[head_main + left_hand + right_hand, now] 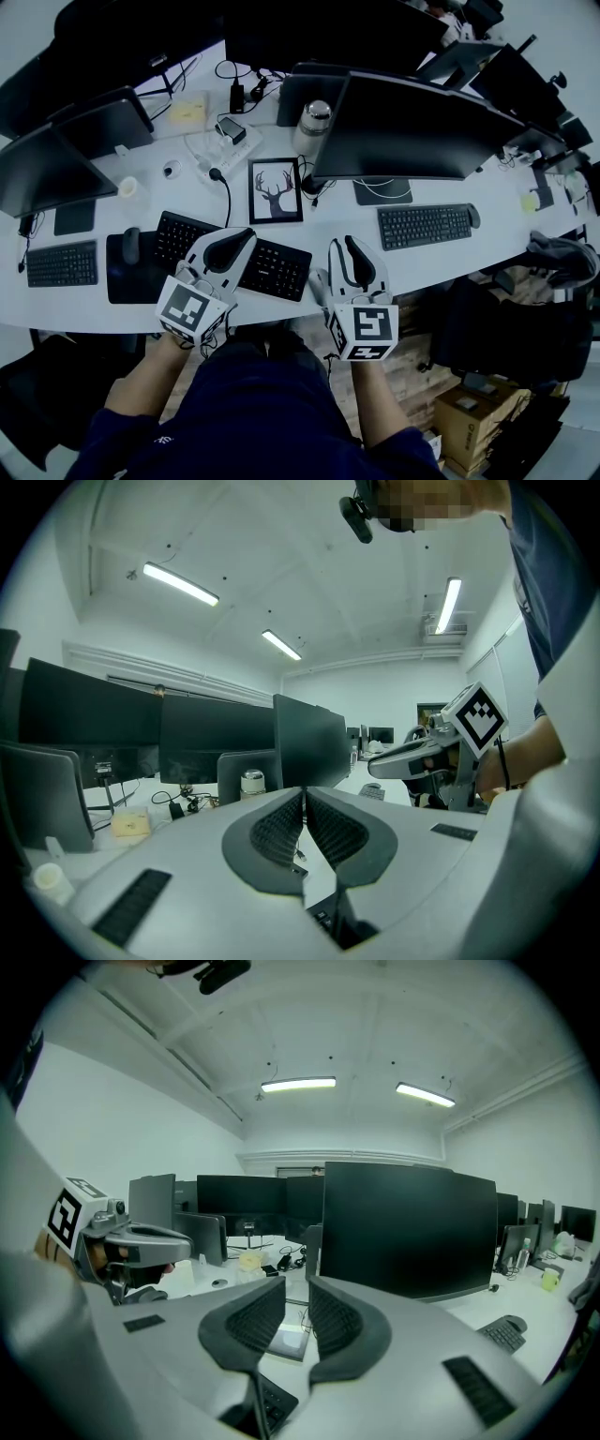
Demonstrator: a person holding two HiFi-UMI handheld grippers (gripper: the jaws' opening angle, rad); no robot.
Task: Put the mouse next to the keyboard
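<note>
The black keyboard lies at the desk's near edge, in the middle. A dark mouse rests on a black pad just left of it. My left gripper hovers over the keyboard's middle with its jaws shut and nothing in them. My right gripper hangs off the keyboard's right end; its jaws stand a narrow gap apart with nothing between them. A small pale object sits by the keyboard's right end; I cannot tell what it is.
A framed deer picture and a metal bottle stand behind the keyboard. Large monitors line the back. A second keyboard lies far left, a third with its own mouse to the right. Cables and a power strip lie behind.
</note>
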